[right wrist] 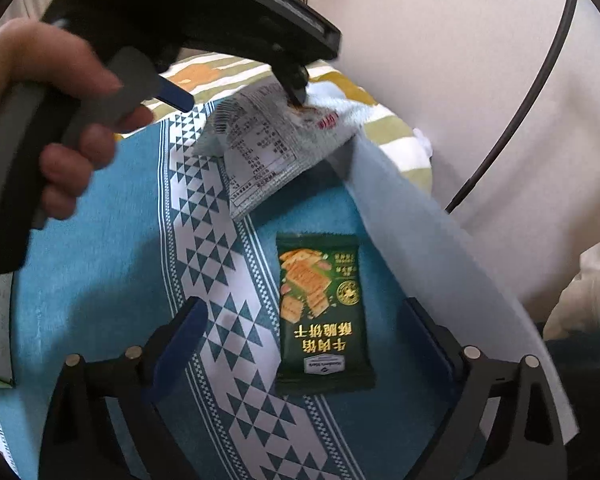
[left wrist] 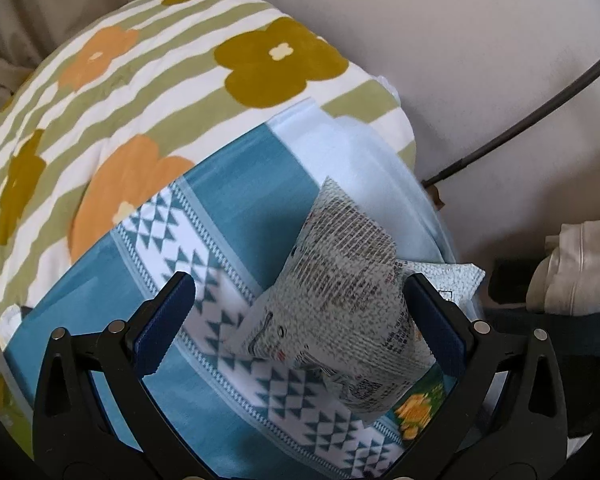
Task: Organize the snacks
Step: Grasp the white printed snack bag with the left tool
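Right wrist view: right hand-held gripper (right wrist: 300, 320) gapes wide, empty, straddling the green packet (right wrist: 324, 316).

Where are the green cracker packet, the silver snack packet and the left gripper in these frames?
green cracker packet (right wrist: 322, 312): right wrist view, middle of its printed front.
silver snack packet (right wrist: 266, 148): right wrist view, its printed back panel.
left gripper (left wrist: 300, 312): left wrist view, midway between its fingertips.
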{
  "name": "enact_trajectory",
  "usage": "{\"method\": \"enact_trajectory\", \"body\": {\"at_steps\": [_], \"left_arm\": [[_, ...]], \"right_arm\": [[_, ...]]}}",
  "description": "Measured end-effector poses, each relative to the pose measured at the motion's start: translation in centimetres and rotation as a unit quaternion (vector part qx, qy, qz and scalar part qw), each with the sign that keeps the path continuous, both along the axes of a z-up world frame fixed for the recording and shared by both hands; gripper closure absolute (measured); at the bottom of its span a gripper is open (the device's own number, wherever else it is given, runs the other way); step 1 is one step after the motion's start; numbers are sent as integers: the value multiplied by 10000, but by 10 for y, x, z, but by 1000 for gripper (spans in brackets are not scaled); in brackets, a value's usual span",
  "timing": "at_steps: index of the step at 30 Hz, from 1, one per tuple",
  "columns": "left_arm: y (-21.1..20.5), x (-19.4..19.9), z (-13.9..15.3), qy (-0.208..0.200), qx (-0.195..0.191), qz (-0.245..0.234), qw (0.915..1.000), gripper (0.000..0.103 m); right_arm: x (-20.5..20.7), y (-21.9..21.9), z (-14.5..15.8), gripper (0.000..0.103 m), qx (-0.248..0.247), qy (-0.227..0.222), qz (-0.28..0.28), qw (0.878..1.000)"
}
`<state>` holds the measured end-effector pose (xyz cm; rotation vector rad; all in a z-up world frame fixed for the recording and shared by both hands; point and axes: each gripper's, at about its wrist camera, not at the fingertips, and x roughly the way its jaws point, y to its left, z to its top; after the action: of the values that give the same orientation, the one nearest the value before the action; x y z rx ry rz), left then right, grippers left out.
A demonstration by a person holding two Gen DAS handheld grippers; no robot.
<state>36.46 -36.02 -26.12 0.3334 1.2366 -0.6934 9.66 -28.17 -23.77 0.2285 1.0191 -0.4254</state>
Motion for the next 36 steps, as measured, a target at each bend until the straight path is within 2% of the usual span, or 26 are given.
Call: {"method": "enact_trajectory", "body": {"at_steps": [7, 9, 11, 15, 22, 25, 29, 36], "left_arm": [[29, -8, -7, 81, 385, -175, 9991, 0], [33, -14, -17, 37, 861, -381, 9955, 0], [41, -21, -29, 178, 1068, -539, 9927, 0], [57, -23, -36, 408, 1054, -319, 9931, 0], [82, -34, 3, -27, 825, 27, 9966, 0], [97, -37, 12, -110, 803, 344, 9961, 0], [108, -36, -5, 102, 962, 638, 9933, 0], [129, -34, -27, 533, 821, 1022, 9899, 0]], "right_arm": [[-2, -6, -3, 9, 175, 11, 83, 9998], [0, -9, -3, 9, 208, 5, 100, 9997], [3, -14, -2, 9, 221, 5, 132, 9997], [11, -24, -6, 9, 267, 48, 216, 9994], [21, -21, -14, 9, 288, 142, 318, 9990], [26, -21, -15, 9, 298, 154, 346, 9988], [31, -20, -16, 9, 332, 192, 377, 9986], [42, -16, -19, 17, 320, 302, 575, 9974]]}}
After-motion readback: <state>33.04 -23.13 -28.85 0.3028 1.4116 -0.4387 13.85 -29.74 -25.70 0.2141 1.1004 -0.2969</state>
